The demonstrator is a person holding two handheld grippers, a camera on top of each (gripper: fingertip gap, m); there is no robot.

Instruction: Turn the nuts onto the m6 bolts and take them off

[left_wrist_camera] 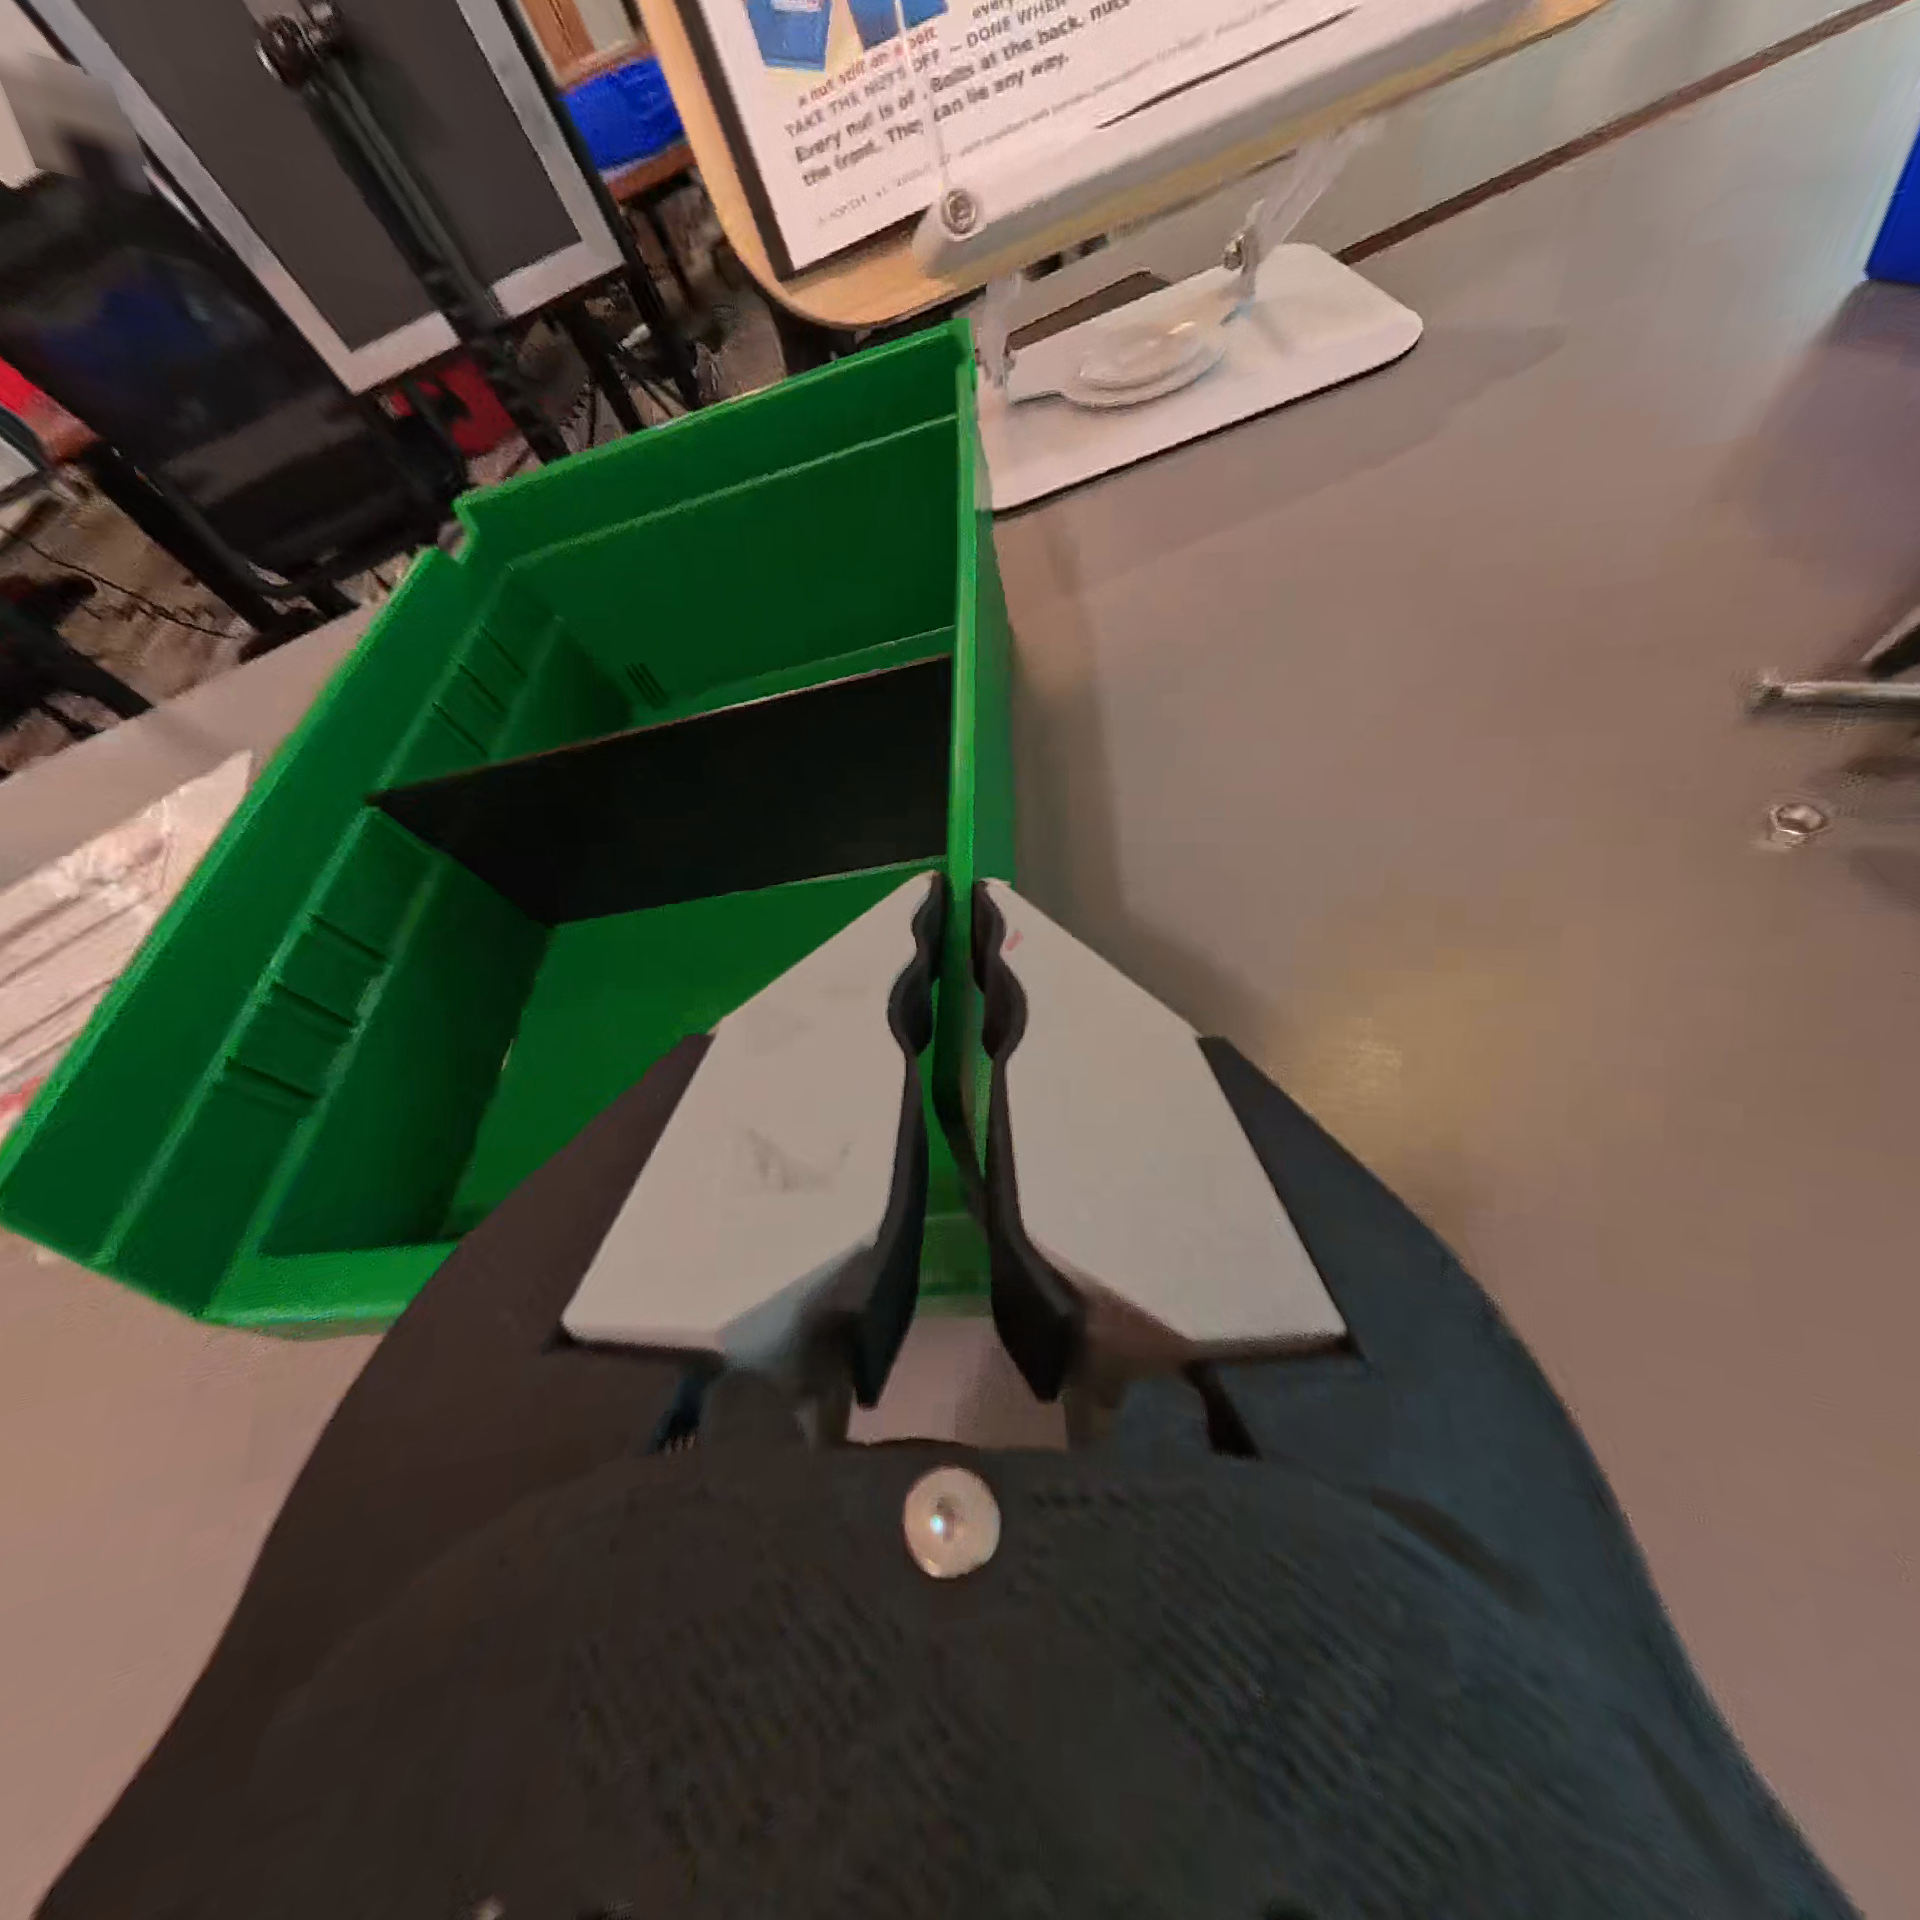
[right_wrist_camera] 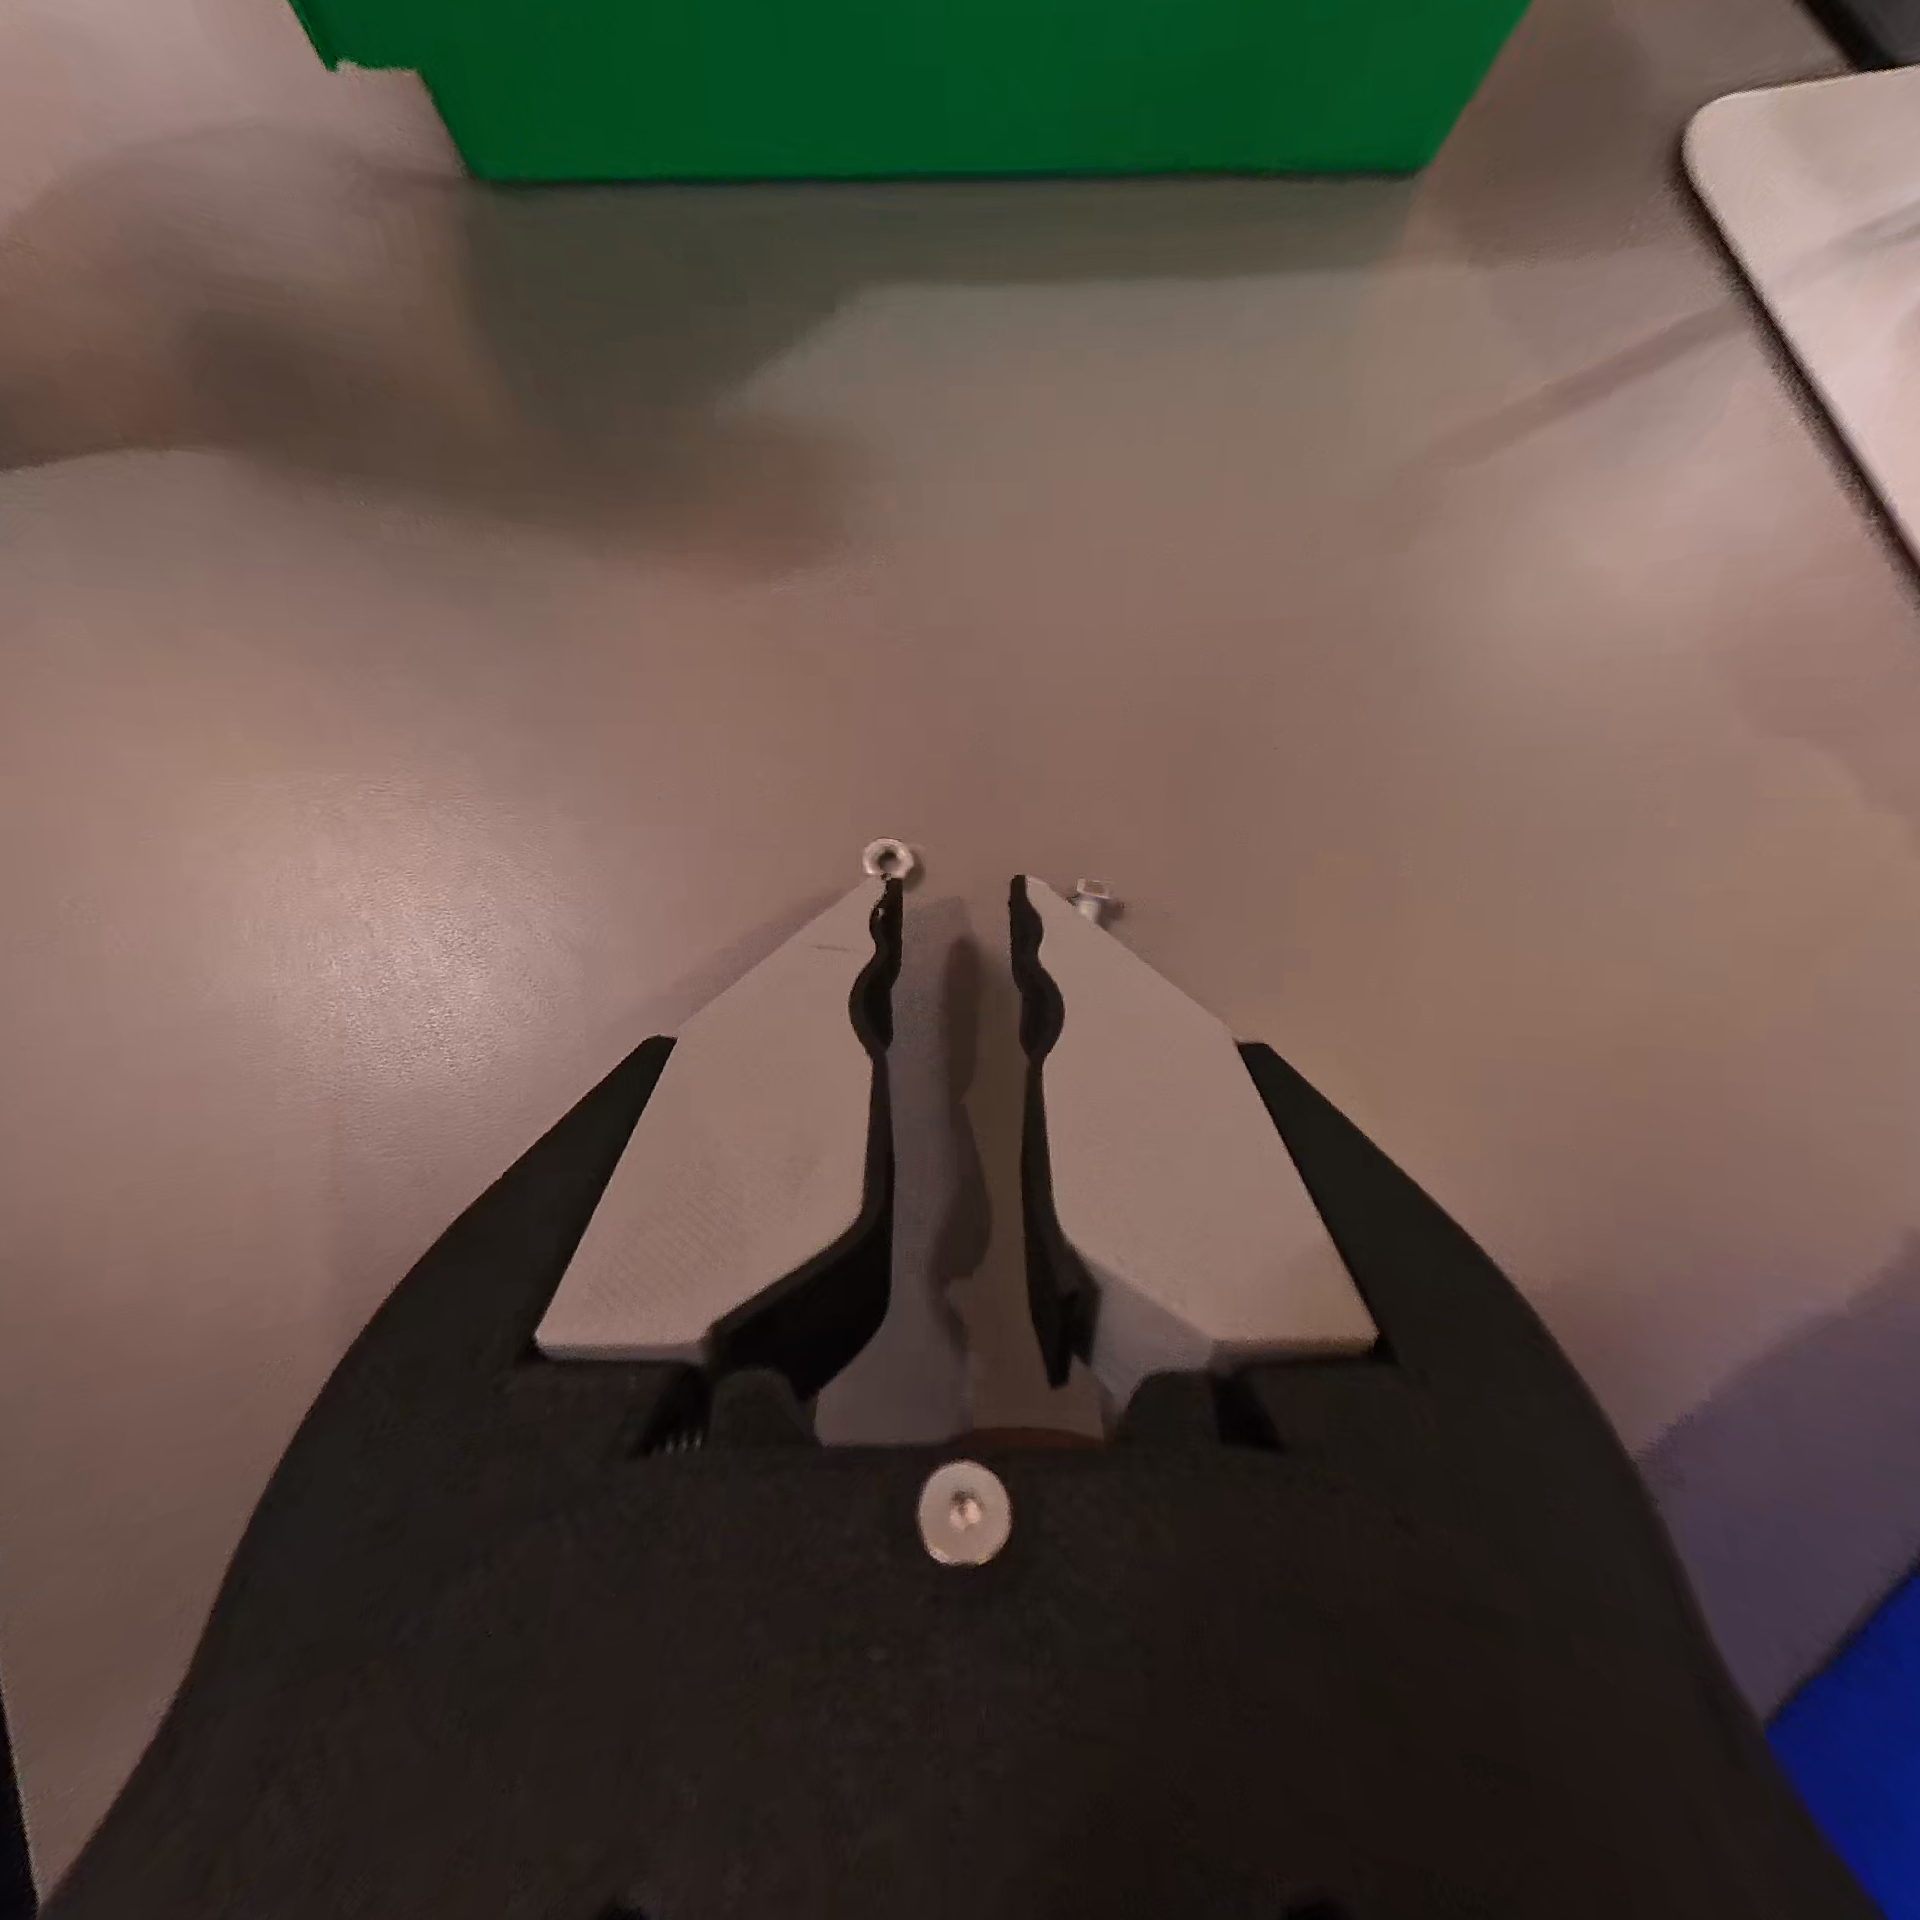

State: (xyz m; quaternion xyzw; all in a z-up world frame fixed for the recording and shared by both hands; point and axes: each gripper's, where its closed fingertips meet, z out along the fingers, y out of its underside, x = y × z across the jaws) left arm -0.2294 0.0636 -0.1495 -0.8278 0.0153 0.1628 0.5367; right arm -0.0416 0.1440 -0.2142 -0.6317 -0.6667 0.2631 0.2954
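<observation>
My left gripper [left_wrist_camera: 960, 885] is shut on the right wall of a green bin [left_wrist_camera: 343, 997], near its front corner. A black divider [left_wrist_camera: 675, 800] splits the bin in two, and both halves look empty. In the right wrist view my right gripper [right_wrist_camera: 951, 883] is open and empty, low over the grey table. A small steel nut [right_wrist_camera: 892, 858] lies flat just past its left fingertip. A bolt [right_wrist_camera: 1097, 898] lies beside its right fingertip, partly hidden by it. In the left wrist view the nut [left_wrist_camera: 1796, 820] and the blurred bolt [left_wrist_camera: 1823, 694] show at far right.
A white stand [left_wrist_camera: 1226, 364] holding a printed sheet is behind the bin; its base [right_wrist_camera: 1829, 260] shows at right in the right wrist view, with the bin's side [right_wrist_camera: 935, 94] ahead. Clear plastic bags [left_wrist_camera: 94, 894] lie at left. A blue thing [right_wrist_camera: 1860, 1745] is at lower right. Spacing between my two grippers at the tips: around 20 cm. My right gripper's tips are some 4 cm from the bolt [right_wrist_camera: 1097, 898].
</observation>
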